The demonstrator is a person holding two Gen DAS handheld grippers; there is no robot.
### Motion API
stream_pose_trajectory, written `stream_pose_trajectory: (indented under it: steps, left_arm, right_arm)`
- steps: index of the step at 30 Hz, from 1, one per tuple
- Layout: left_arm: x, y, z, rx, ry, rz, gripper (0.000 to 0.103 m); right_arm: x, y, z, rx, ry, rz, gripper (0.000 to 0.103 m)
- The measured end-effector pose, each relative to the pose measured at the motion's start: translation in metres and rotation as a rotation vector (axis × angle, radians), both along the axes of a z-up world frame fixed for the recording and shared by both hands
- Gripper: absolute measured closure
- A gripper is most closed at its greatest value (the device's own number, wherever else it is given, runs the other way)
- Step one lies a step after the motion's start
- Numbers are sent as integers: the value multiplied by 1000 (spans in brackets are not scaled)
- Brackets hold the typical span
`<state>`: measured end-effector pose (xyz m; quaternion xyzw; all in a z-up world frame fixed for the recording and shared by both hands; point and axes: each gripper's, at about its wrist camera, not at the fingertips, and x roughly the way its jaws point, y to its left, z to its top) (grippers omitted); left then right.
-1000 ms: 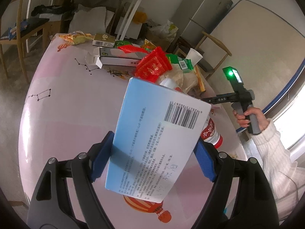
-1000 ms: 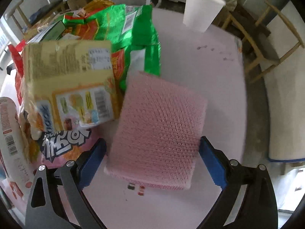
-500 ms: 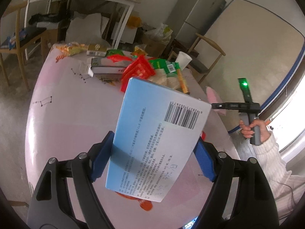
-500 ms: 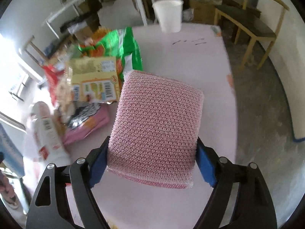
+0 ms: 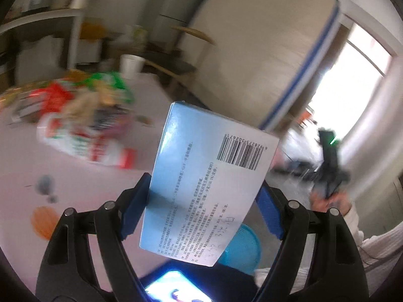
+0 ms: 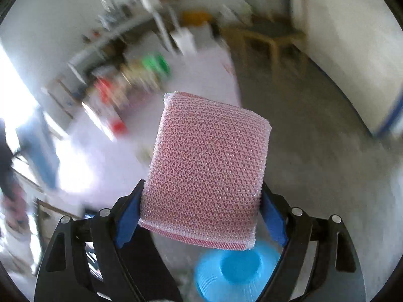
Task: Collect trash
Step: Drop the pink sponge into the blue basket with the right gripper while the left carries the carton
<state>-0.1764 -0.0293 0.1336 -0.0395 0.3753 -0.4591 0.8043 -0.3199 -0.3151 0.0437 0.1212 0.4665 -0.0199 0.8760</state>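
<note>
A light blue carton (image 5: 209,176) with a barcode is held up in the air by my left gripper (image 5: 201,188), whose blue pads press its two sides. In the right wrist view my right gripper (image 6: 202,191) is shut on a pink mesh sponge (image 6: 209,156) and has it off the table. A blue plastic basket (image 6: 234,269) stands on the floor just below the sponge, and its rim (image 5: 241,246) also peeks out under the carton. The remaining trash pile (image 5: 83,115) lies blurred on the pink table (image 5: 75,188).
A white paper cup (image 5: 131,65) stands behind the pile. Wooden chairs (image 6: 267,35) and a cluttered shelf line the far wall. Grey floor (image 6: 314,151) spreads right of the table. A lit screen (image 5: 171,289) shows at the bottom edge. A person's hand (image 5: 327,201) grips the other tool.
My right gripper closed on the sponge and lifted it off the table. Both grippers swung away from the trash pile to above the blue basket, and the views are now motion-blurred.
</note>
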Motion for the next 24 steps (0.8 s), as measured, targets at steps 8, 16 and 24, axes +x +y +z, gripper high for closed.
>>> stream_pose_trajectory:
  steps: [8,16,24]
  left_arm:
    - [-44,-91,-14,65,-21,-180,28]
    - [-70,-125,-16,175,-76,-196,27]
    - [-60,-136,-28,205,-30,-207,27]
  right_arm:
    - [-49,-22,-265,111,485,-229,22]
    - [-19,-24,-432,96,759,-290,17]
    - [-12,-41,-496,300,885,-329,6]
